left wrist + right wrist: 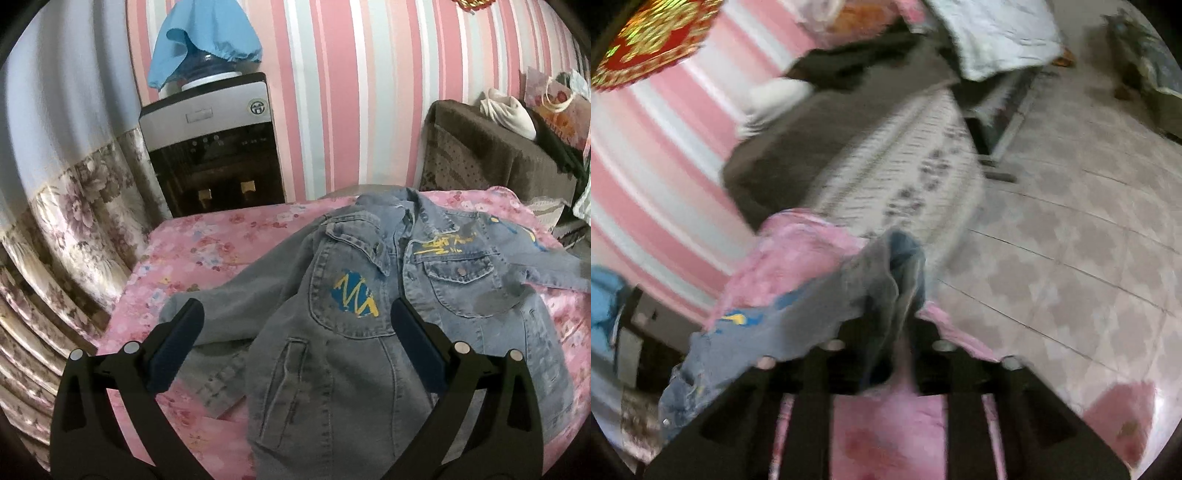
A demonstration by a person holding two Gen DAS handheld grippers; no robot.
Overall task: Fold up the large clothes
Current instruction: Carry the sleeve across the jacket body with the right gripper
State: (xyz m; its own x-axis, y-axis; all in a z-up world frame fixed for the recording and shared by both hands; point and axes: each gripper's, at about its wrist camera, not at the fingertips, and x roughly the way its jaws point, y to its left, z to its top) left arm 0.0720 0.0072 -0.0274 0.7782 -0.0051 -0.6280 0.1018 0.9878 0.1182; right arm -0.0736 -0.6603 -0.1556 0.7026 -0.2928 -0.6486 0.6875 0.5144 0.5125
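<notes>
Black left tool (pixel 295 334), navy pads (pixel 177 347), silver pins

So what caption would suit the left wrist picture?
Open left gripper poised over a denim jacket spread on a pink floral bedspread.

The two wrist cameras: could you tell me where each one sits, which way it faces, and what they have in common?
Left wrist: sits on the left gripper, angled down over the denim jacket spread on the pink floral cover, facing the water dispenser and striped wall; both fingers show, open.
Right wrist: sits on the right gripper, blurred, facing across the cover's edge to the tiled floor; denim fabric lies between its fingers.
Shared: jacket, pink cover, striped wall.
</notes>
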